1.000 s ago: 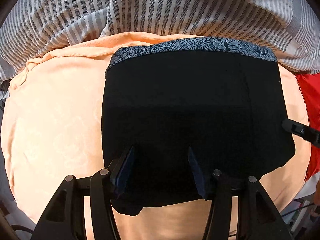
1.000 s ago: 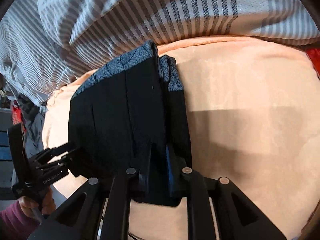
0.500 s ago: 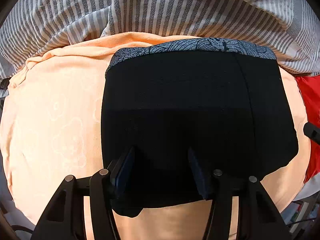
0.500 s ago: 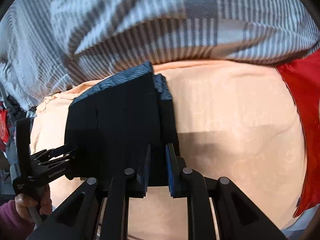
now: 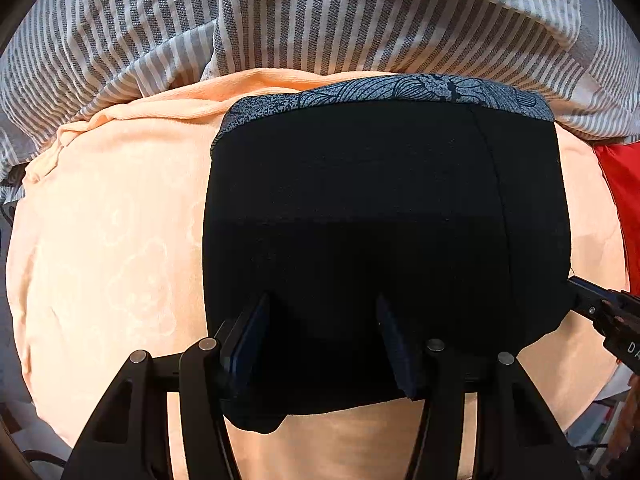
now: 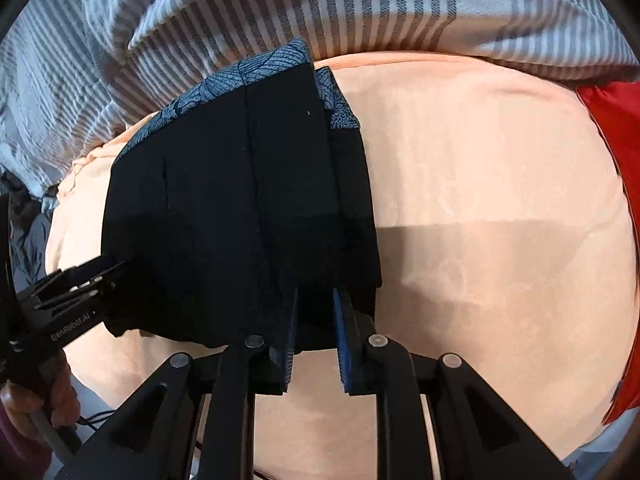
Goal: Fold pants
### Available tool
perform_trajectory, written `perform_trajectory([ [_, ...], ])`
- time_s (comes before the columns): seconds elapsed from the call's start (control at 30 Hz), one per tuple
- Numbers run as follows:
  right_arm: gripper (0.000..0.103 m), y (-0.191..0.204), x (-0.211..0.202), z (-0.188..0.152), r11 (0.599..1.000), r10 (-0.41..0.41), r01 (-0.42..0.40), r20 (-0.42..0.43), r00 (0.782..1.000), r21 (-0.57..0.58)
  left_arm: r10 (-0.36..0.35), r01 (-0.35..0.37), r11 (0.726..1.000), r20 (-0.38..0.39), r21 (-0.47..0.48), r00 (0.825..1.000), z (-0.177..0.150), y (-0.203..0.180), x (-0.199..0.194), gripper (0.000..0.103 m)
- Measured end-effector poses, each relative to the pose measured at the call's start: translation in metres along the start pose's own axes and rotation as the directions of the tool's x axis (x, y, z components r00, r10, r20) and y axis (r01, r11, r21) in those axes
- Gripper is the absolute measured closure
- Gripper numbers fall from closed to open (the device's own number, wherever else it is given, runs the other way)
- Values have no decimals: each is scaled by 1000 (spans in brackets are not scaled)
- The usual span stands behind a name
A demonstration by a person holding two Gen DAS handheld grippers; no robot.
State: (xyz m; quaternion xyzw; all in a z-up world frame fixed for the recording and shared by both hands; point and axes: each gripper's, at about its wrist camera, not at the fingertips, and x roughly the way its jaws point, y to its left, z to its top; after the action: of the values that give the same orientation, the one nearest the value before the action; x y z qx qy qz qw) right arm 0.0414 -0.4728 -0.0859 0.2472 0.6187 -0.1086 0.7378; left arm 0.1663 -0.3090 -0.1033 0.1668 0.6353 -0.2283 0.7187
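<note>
Peach sheet [image 5: 100, 240] (shadow-banded), grey striped blanket [image 5: 360, 20] behind, red fabric [image 6: 616, 128] beside.

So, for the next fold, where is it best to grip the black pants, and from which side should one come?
Probably the near hem of the black pants, taken from the near side. That edge lies free on the peach blanket, while the patterned waistband sits far against the striped bedding. The left gripper is open over that hem; the right gripper stands at the near right corner.

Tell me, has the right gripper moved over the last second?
Yes. In the left view the right gripper drew back toward the red cloth, then returned to the black pants' right edge, slightly lower than a second ago.
</note>
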Motion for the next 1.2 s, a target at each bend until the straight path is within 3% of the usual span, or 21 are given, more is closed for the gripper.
perform_trajectory([
  [0.37,69,-7,-5,-4,997,-4,4,1,1000,73,8,-8,1000,-8,-4,1000,1,-2,-1,44],
  [0.47,69,-4,-8,-4,998,-11,11,-1,1000,65,22,-22,1000,-14,-8,1000,1,-2,1,31],
  [0.97,68,-8,-27,-20,997,20,-17,-28,999,73,0,0,999,-17,-39,1000,0,5,-10,31],
  [1.07,58,-14,-34,-21,995,54,-53,-11,998,87,-29,31,998,30,-52,999,0,13,-28,31],
  [1.2,51,-25,-43,-14,987,115,-116,21,993,111,-66,68,995,28,-71,997,7,31,-39,31],
])
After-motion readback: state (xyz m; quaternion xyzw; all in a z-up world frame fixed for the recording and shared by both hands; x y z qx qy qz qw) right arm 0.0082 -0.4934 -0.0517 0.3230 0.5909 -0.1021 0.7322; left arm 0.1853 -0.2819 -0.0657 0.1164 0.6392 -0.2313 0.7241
